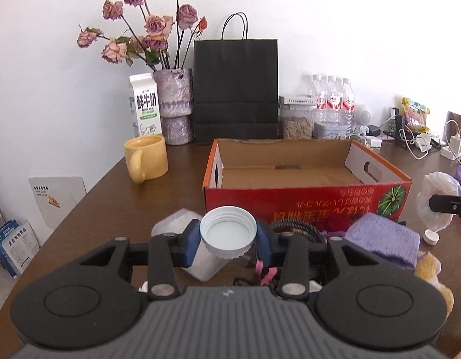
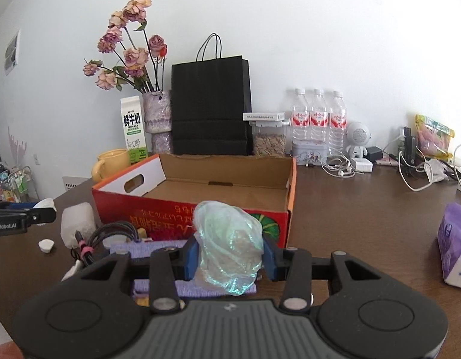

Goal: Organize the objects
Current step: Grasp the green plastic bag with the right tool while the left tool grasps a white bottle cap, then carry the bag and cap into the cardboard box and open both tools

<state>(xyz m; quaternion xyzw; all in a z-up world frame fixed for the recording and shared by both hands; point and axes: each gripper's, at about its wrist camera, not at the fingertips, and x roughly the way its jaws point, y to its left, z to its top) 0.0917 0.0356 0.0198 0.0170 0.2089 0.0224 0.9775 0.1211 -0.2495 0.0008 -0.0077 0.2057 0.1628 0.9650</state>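
Note:
My left gripper is shut on a large white screw lid, held above the table just before the red cardboard box. My right gripper is shut on a crumpled clear plastic bag, held in front of the same box, whose inside shows bare cardboard. A white plastic jar lies under the left gripper. A purple knitted cloth, a black cable coil and a small white cap lie on the table before the box.
A yellow mug, milk carton, vase of dried roses, black paper bag and water bottles stand behind the box. Chargers and cables clutter the far right. A purple tissue pack lies right.

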